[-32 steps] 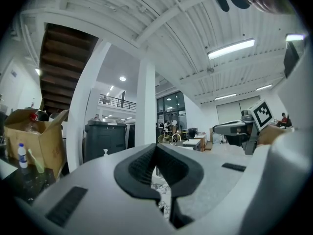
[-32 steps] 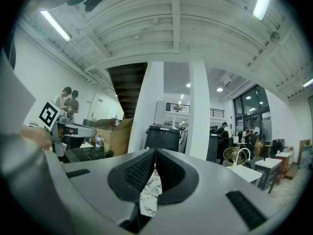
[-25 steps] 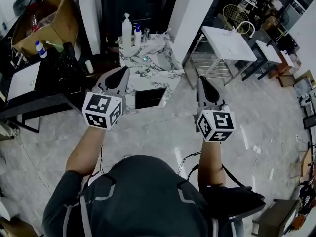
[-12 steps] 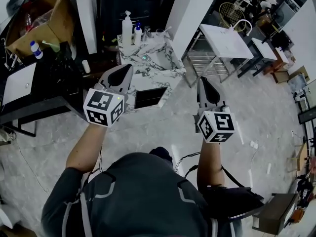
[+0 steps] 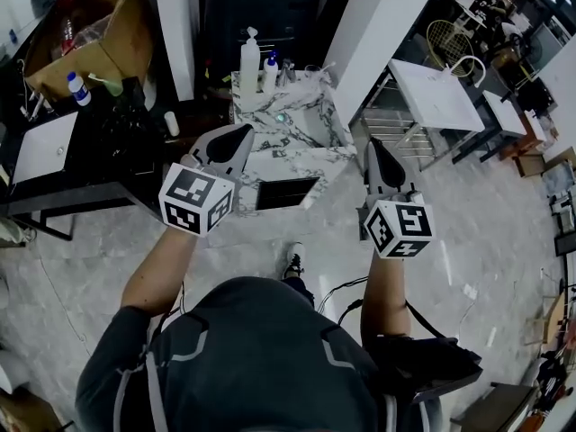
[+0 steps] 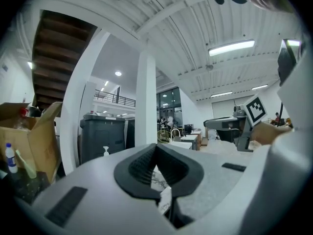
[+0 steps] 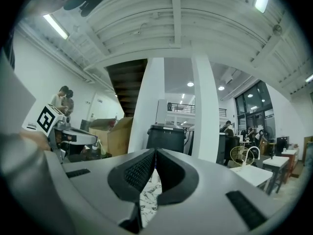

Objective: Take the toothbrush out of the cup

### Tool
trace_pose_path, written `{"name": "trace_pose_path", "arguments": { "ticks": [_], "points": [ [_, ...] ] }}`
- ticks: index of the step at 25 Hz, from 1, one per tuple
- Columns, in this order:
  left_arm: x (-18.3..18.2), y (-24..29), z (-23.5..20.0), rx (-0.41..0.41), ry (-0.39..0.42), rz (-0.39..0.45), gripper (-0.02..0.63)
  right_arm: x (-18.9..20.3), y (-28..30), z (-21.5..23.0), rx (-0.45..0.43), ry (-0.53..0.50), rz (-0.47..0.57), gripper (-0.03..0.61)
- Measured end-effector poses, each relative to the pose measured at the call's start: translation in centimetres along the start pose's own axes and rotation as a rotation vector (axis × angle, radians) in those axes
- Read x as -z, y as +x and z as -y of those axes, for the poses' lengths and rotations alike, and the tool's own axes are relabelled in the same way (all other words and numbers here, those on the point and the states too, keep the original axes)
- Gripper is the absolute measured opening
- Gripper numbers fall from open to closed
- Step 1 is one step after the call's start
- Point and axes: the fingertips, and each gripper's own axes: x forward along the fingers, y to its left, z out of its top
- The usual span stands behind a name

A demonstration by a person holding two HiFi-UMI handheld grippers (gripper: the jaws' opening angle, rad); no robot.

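Note:
A marble-topped stand (image 5: 297,138) is ahead of me in the head view. At its far edge stand a white pump bottle (image 5: 249,57), a smaller blue-capped bottle (image 5: 270,70) and a small clear cup (image 5: 310,71) with a pale toothbrush handle (image 5: 326,65) leaning out; these are tiny and hard to make out. My left gripper (image 5: 245,133) is shut and empty, its tip over the stand's near left side. My right gripper (image 5: 372,144) is shut and empty, just right of the stand. In each gripper view the jaws (image 6: 155,147) (image 7: 155,151) meet with only marble showing below.
A black desk (image 5: 90,151) with bottles and an open cardboard box (image 5: 90,39) fills the left. A white pillar (image 5: 378,25) rises behind the stand. To the right are a white table (image 5: 441,93) and a wire rack (image 5: 396,133). Marble floor lies around me.
Both grippers and I have moved forward toward the marble stand, which now lies closer beneath the gripper tips. A shoe shows below. Both jaws stayed shut.

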Motion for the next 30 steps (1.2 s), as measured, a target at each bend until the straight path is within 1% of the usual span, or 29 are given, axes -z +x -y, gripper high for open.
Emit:
{"name": "trace_pose_path", "arguments": {
  "ticks": [3,7,9,11,14,16,19,24,28,30],
  "points": [
    [-0.3,2.5,-1.4,-0.037,0.012,-0.004,0.009,0.5,3.1,1.6,-0.048,-0.003,0.008,0.029],
    [-0.7,6.8,-2.2,-0.075,0.02,-0.008,0.009,1.0,6.6,4.3,-0.111,-0.017,0.018,0.029],
    [-0.8,9.3,-2.5,-0.087,0.009,-0.013,0.009,1.1,8.2,6.4,-0.117,-0.009,0.021,0.029],
    [-0.6,11.8,-2.6,-0.081,-0.019,-0.027,0.009,1.4,9.9,8.5,-0.123,0.003,0.024,0.029],
    [-0.1,15.5,-2.5,-0.075,-0.038,-0.05,0.009,2.1,12.0,11.3,-0.152,-0.019,0.026,0.029],
    [0.1,17.8,-2.5,-0.09,-0.034,-0.056,0.009,2.6,13.1,13.1,-0.167,-0.031,0.024,0.029],
    [0.3,20.9,-2.6,-0.124,-0.017,-0.064,0.009,3.6,14.6,16.0,-0.177,-0.015,0.016,0.029],
    [0.3,25.2,-1.7,-0.143,0.008,-0.085,0.009,4.7,16.1,21.1,-0.141,-0.001,0.033,0.029],
    [0.4,27.9,-1.6,-0.164,0.016,-0.098,0.009,5.7,17.3,23.2,-0.182,0.013,0.023,0.029],
    [0.7,29.2,-1.7,-0.161,0.02,-0.112,0.009,6.3,18.0,23.8,-0.194,0.022,0.021,0.029]
  ]
}}
